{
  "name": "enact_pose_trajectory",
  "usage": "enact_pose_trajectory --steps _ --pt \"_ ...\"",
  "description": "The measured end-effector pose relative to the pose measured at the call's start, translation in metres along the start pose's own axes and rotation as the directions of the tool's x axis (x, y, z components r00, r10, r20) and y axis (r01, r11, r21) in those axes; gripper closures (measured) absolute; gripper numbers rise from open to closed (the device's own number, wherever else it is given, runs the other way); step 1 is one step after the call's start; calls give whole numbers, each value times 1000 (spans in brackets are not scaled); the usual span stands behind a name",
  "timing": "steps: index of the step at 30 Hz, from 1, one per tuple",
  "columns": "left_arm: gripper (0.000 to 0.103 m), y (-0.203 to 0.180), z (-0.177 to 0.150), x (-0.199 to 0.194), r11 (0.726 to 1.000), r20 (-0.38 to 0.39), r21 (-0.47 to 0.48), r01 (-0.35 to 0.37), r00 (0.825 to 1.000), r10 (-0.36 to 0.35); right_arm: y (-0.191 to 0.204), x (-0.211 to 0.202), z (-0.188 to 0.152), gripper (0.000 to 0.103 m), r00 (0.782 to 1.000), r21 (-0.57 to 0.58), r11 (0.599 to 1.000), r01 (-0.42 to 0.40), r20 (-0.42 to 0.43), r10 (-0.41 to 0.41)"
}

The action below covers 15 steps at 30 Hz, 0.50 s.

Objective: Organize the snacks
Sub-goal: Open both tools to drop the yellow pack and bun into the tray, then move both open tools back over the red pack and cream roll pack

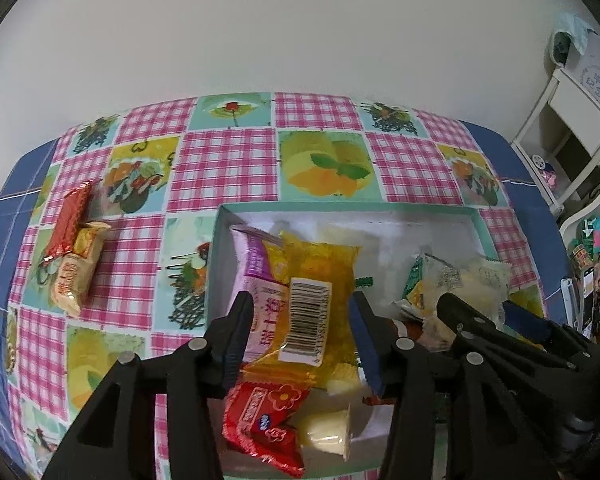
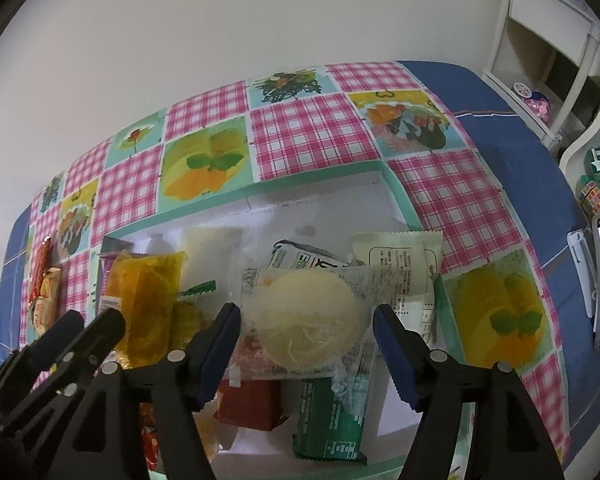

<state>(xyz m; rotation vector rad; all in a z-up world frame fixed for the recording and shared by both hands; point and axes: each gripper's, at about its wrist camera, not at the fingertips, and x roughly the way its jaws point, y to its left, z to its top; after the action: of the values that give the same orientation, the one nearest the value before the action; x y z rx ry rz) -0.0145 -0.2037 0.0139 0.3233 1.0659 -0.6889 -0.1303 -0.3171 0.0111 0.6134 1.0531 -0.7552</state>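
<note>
Snacks fill the shallow teal-rimmed white cardboard box (image 1: 482, 224), which sits on the table under a pink-checked, fruit-printed plastic tablecloth (image 1: 224, 168). Open cloth lies beyond the box toward 12 o'clock, up to the white wall, and a blue border runs along the cloth's outer edges.

In the left wrist view, the left gripper (image 1: 300, 328) hangs over the box with its fingers spread wide, one on each side of a clear orange packet with a barcode label (image 1: 316, 292); I cannot tell whether they touch it. The packet's long axis runs from 6 to 12 o'clock, and it lies over a pink wrapped snack (image 1: 260, 276). A red flower-printed packet (image 1: 264, 420) and a pale yellow jelly cup (image 1: 328, 432) lie at 6 o'clock. Outside the box, at 9 o'clock, a red foil candy (image 1: 70, 220) and a cream-gold wrapped snack (image 1: 74, 276) rest side by side on the cloth.

In the right wrist view, the right gripper (image 2: 306, 332) is also wide open, its fingers flanking a clear bag holding a round pale pastry (image 2: 308, 316) without clear contact. A green packet (image 2: 328, 420) lies below it at 6 o'clock.
</note>
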Motion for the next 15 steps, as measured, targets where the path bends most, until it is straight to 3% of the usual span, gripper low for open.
enact_pose_trajectory --steps 13,15 --pt "44 45 -5 -14 985 -27 -97 -145 989 143 19 -22 -8 27 1000 -76 997 10 12 -10" --pt "37 51 -6 -15 981 -30 -113 -157 988 154 23 -23 -10 27 1000 -87 996 7 12 -6"
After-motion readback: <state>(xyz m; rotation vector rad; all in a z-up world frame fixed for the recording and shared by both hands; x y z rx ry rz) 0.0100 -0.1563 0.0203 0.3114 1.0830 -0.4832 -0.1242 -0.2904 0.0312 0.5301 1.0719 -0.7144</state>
